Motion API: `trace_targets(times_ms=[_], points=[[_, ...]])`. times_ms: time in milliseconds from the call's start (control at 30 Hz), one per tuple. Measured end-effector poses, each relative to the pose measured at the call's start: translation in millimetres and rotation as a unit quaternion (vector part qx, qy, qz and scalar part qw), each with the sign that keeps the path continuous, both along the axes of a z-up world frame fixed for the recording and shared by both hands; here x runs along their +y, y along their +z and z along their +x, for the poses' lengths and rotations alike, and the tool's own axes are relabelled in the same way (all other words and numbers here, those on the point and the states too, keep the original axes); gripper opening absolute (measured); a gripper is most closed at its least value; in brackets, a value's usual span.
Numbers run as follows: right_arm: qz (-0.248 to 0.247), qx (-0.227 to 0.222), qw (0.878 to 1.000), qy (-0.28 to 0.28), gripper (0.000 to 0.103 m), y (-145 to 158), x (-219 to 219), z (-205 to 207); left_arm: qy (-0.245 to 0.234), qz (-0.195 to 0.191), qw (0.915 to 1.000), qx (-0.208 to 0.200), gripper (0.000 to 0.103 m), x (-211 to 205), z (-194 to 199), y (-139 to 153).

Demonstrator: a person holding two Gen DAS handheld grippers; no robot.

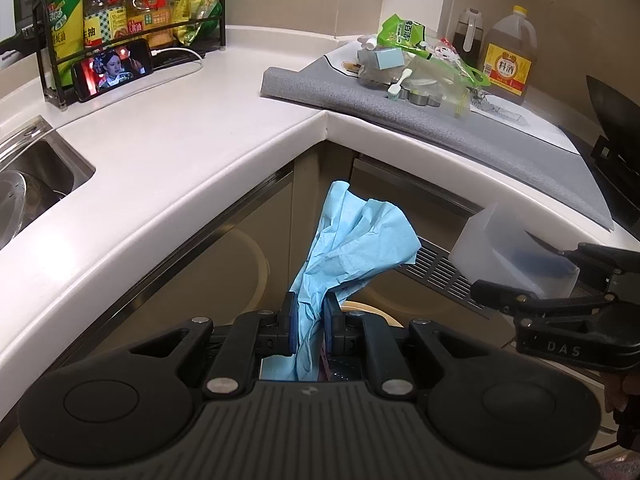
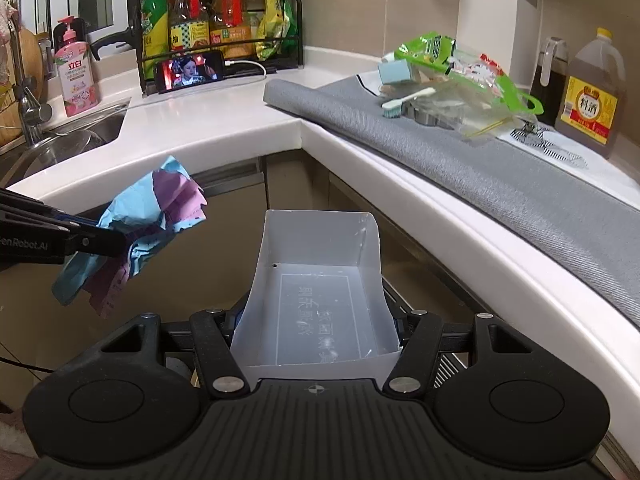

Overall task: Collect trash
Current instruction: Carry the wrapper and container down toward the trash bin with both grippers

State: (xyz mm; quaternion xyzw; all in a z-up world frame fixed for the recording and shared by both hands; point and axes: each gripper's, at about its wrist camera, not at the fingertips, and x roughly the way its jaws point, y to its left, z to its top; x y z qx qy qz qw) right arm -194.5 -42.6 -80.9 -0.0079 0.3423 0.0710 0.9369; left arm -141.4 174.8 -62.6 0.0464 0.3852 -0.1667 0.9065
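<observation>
My left gripper (image 1: 311, 322) is shut on a crumpled blue and purple paper wad (image 1: 352, 240), held below the counter edge in front of the cabinets; the wad also shows in the right wrist view (image 2: 152, 216). My right gripper (image 2: 316, 320) is shut on a clear plastic box (image 2: 316, 288), open side up and empty; the box also shows in the left wrist view (image 1: 512, 252). A pile of trash (image 2: 452, 80) lies on the grey mat (image 2: 480, 168): green bags, a toothbrush (image 2: 404, 102), a light blue box, clear wrappers.
A sink (image 2: 80, 136) with a tap sits at the left. A rack of bottles (image 2: 216, 28) and a phone (image 2: 188, 72) stand at the counter's back. A cooking wine jug (image 2: 592, 96) stands at the right. A black wok (image 1: 612, 120) sits at the far right.
</observation>
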Motion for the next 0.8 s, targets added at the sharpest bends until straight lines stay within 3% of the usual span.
trace_targets(times_ms=[800], points=[[0.009,0.066,0.998,-0.001,0.063,-39.7,0.9,22.0,-0.010,0.009,0.9989,0.046,0.014,-14.6,33.1,-34.3]])
